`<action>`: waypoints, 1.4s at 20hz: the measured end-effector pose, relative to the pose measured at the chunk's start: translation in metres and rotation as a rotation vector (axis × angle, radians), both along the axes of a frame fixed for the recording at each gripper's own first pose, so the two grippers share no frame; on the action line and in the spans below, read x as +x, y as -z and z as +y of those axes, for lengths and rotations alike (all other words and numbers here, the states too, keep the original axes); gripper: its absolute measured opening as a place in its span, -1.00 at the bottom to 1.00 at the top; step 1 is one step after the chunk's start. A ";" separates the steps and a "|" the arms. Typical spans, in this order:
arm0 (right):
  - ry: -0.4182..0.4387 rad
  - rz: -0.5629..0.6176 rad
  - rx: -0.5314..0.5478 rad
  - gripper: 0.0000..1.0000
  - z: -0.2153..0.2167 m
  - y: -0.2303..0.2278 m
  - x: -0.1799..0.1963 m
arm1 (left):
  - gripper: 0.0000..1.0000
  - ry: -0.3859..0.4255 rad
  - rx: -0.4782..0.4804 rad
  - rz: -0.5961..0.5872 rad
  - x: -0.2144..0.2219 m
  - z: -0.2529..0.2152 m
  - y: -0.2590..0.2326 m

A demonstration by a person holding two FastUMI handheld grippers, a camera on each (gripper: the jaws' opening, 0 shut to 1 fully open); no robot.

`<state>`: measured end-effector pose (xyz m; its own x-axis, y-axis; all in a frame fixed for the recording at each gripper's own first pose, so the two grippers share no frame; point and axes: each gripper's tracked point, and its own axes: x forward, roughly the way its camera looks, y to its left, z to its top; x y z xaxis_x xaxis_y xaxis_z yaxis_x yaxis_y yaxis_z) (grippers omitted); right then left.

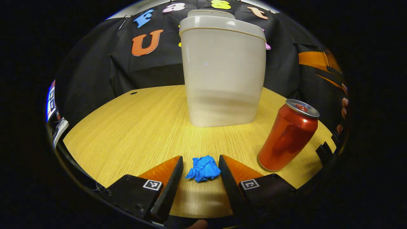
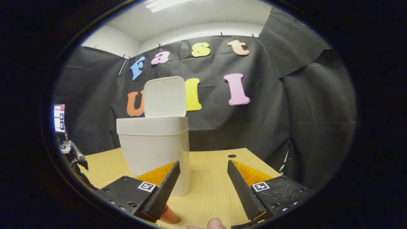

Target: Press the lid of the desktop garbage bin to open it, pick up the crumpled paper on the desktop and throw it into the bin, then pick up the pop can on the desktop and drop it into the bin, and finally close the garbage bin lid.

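Already opened bin [image 2: 155, 149] lid [image 2: 164, 97]; left tool [image 1: 201, 171] spread around crumpled paper [image 1: 203, 168] before bin, right tool [image 2: 203, 187] spread empty; can [image 1: 287, 135] untouched beside bin.

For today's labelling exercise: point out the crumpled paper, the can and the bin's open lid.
crumpled paper [image 1: 203, 168], left gripper view, its middle.
can [image 1: 287, 135], left gripper view, its side.
lid [image 2: 164, 97], right gripper view, its inner face.

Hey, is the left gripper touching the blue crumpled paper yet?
Apart. The left gripper view shows bare table on both sides of the crumpled paper, which lies between the open fingers of the left gripper.
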<state>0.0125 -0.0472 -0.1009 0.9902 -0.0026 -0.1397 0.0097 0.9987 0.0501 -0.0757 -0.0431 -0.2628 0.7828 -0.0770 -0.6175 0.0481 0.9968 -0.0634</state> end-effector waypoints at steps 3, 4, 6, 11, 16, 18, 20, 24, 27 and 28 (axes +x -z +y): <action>-0.008 0.009 -0.002 0.86 0.001 0.007 0.000 | 0.32 0.008 -0.001 -0.006 0.001 -0.001 0.000; -0.004 0.020 -0.002 0.87 0.000 0.010 0.001 | 0.30 0.006 -0.003 -0.008 0.000 -0.001 -0.001; -0.002 0.037 0.010 0.87 -0.003 0.017 0.000 | 0.27 0.010 -0.008 -0.012 0.000 -0.003 0.000; 0.001 0.038 0.014 0.87 -0.009 0.020 -0.001 | -0.32 0.029 -0.003 -0.019 0.000 -0.004 -0.002; -0.010 0.053 0.041 0.87 -0.005 0.021 -0.006 | -0.46 0.041 -0.035 -0.021 0.002 -0.004 -0.002; -0.029 0.051 0.048 0.92 0.000 0.018 -0.012 | -0.45 0.034 -0.035 -0.023 0.003 -0.001 -0.003; -0.054 0.040 0.035 0.92 0.009 0.013 -0.023 | -0.45 0.024 -0.036 -0.032 0.007 0.004 -0.008; -0.088 0.046 0.014 0.92 0.022 0.012 -0.033 | -0.46 -0.011 -0.022 -0.095 0.018 0.020 -0.033; -0.107 0.065 0.031 0.92 0.037 0.016 -0.040 | -0.46 -0.040 -0.018 -0.145 0.024 0.033 -0.051; -0.108 0.074 0.025 0.92 0.041 0.020 -0.041 | -0.45 -0.046 -0.018 -0.155 0.025 0.036 -0.054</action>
<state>-0.0289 -0.0063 -0.1205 0.9715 0.1075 -0.2114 -0.0929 0.9926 0.0778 -0.0507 -0.0070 -0.2087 0.8713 -0.0483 -0.4883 0.0126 0.9970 -0.0762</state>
